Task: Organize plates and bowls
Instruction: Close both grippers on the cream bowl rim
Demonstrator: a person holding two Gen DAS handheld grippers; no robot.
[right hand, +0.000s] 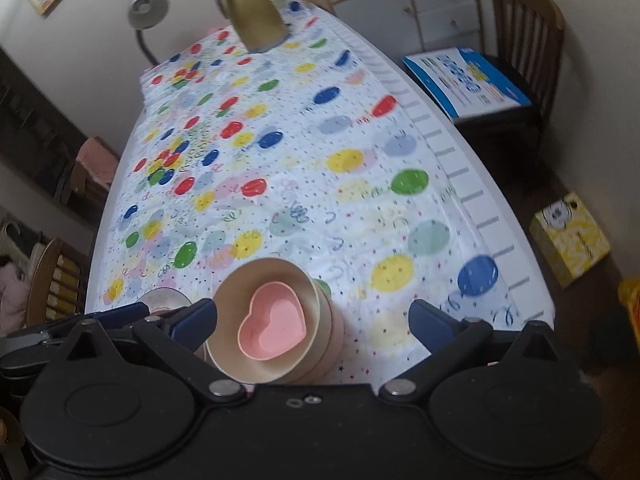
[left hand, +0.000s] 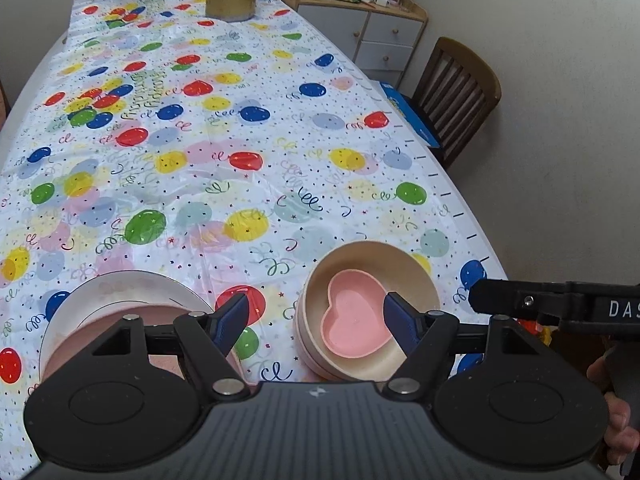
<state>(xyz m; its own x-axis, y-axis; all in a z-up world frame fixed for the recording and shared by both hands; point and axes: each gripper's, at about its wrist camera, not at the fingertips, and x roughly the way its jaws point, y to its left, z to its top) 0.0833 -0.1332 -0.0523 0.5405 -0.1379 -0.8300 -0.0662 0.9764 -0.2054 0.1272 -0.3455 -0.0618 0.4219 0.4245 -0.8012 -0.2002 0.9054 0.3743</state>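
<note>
A long surface (left hand: 224, 152) covered by a white plastic cloth printed with coloured balloons fills both views. In the lower right of the left wrist view, a small pink heart-shaped bowl (left hand: 354, 320) sits nested inside a round beige bowl (left hand: 412, 280), which tops a short stack of similar bowls. The left tongs (left hand: 316, 320) stand apart with nothing between them; their right blue pad overlaps the beige bowl's rim in the picture, though contact cannot be told. At lower left lies a stack of round white and pale pink plates (left hand: 132, 292). In the right wrist view the right tongs (right hand: 312, 320) are spread wide and empty, with the bowl stack just inside the left pad. A gold metal jug (right hand: 254, 18) stands at the top, far end.
</note>
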